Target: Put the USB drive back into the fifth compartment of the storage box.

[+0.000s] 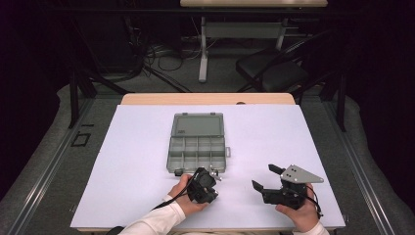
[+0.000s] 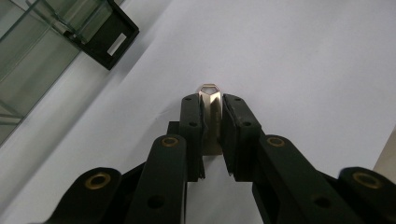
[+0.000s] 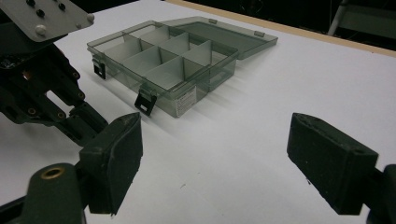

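Metal piece (image 2: 211, 116) sits pinched in left tongs (image 2: 211, 109); right tongs (image 3: 233, 163) stand spread, empty.

Compartment box (image 1: 197, 152) mid-table (image 1: 147, 147), lid flat behind; left gripper (image 1: 211, 177) at its near edge, clamping perhaps a metal piece (image 2: 210, 100); right gripper (image 1: 266, 178) toward near right corner.
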The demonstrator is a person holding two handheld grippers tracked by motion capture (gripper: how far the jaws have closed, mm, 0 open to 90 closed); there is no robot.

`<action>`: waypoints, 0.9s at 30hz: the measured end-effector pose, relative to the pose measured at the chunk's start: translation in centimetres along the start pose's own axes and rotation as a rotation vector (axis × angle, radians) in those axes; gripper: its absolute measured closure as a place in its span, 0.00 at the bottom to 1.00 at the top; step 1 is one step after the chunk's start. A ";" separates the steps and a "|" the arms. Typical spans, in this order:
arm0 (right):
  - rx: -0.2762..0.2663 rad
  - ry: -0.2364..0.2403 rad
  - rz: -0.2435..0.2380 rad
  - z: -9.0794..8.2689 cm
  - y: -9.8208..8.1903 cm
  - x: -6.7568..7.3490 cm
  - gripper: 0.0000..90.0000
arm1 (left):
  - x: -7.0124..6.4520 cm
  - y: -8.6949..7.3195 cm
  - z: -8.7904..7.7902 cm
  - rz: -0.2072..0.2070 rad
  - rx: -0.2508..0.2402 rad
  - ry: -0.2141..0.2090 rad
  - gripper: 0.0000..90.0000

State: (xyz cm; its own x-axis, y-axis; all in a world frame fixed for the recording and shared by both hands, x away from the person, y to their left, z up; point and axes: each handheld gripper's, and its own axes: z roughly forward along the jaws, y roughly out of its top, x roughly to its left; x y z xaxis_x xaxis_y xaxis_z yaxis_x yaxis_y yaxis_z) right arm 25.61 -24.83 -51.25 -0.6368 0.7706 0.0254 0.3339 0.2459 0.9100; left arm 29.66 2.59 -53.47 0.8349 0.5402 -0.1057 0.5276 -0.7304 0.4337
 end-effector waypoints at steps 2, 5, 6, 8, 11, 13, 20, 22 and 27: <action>0.001 -0.002 0.000 0.0 0.0 0.0 0.20 | 0.0 0.0 0.0 0.000 0.002 0.002 0.88; -0.002 -0.001 0.001 0.0 0.0 0.0 0.20 | 0.0 0.0 -0.1 -0.002 0.003 0.005 0.88; -0.002 -0.001 0.001 0.0 0.0 0.0 0.20 | 0.1 0.0 -0.2 -0.002 0.000 0.005 0.88; 0.001 0.000 0.000 0.0 0.0 -0.1 0.20 | 0.2 0.0 -0.3 -0.002 -0.001 0.003 0.88; 0.000 0.000 0.002 0.0 0.0 -0.1 0.20 | 0.3 0.1 -0.6 -0.007 -0.008 0.002 0.88; -0.002 -0.002 0.003 0.0 0.0 -0.1 0.20 | 0.4 0.1 -0.8 -0.012 -0.015 -0.003 0.88; 0.000 -0.007 0.007 -0.1 -0.1 -0.3 0.20 | 0.7 0.1 -1.5 -0.018 -0.028 -0.007 0.88; -0.004 -0.008 0.010 -0.1 -0.2 -0.3 0.20 | 1.0 0.1 -1.8 -0.018 -0.031 -0.007 0.88; 0.000 -0.013 0.014 -0.2 -0.3 -0.5 0.20 | 1.4 0.1 -2.6 -0.028 -0.042 -0.009 0.88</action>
State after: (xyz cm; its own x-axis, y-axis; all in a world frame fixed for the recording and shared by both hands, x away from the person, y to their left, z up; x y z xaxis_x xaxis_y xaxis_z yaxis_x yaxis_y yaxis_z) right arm 25.69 -25.36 -51.48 -0.6230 0.7815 0.0327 0.3423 0.2349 0.9098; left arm 30.51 4.33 -51.28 0.8213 0.5563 -0.1265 0.5440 -0.6967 0.4676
